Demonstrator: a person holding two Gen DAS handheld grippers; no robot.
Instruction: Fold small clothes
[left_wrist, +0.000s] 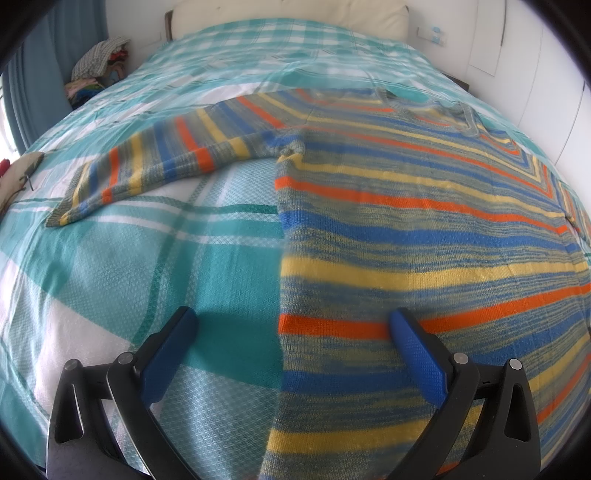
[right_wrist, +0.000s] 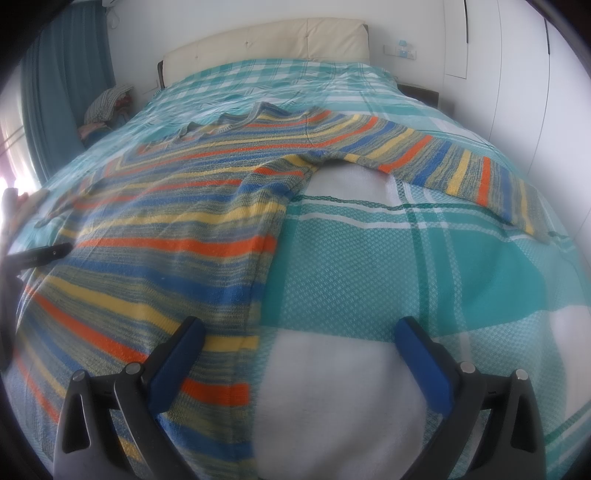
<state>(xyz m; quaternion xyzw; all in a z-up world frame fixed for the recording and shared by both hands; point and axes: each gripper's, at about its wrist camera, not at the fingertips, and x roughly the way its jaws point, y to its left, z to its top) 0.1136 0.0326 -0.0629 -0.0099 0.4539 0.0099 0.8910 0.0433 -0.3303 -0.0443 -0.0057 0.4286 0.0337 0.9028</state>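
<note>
A striped knit sweater (left_wrist: 424, 236), with blue, yellow, orange and grey bands, lies flat on the bed with both sleeves spread out. In the left wrist view its left sleeve (left_wrist: 147, 162) stretches left. My left gripper (left_wrist: 291, 328) is open and empty, just above the sweater's left side edge near the hem. In the right wrist view the sweater (right_wrist: 166, 236) fills the left half and its right sleeve (right_wrist: 454, 162) stretches right. My right gripper (right_wrist: 299, 336) is open and empty over the sweater's right side edge. The left gripper's tip (right_wrist: 40, 254) shows at the far left.
The bed has a teal and white checked cover (left_wrist: 110, 280), also in the right wrist view (right_wrist: 424, 266). A cream headboard (right_wrist: 266, 40) stands at the far end. A pile of clothes (left_wrist: 99, 70) sits left of the bed by a blue curtain (right_wrist: 62, 81). White wardrobe doors (right_wrist: 517, 74) stand on the right.
</note>
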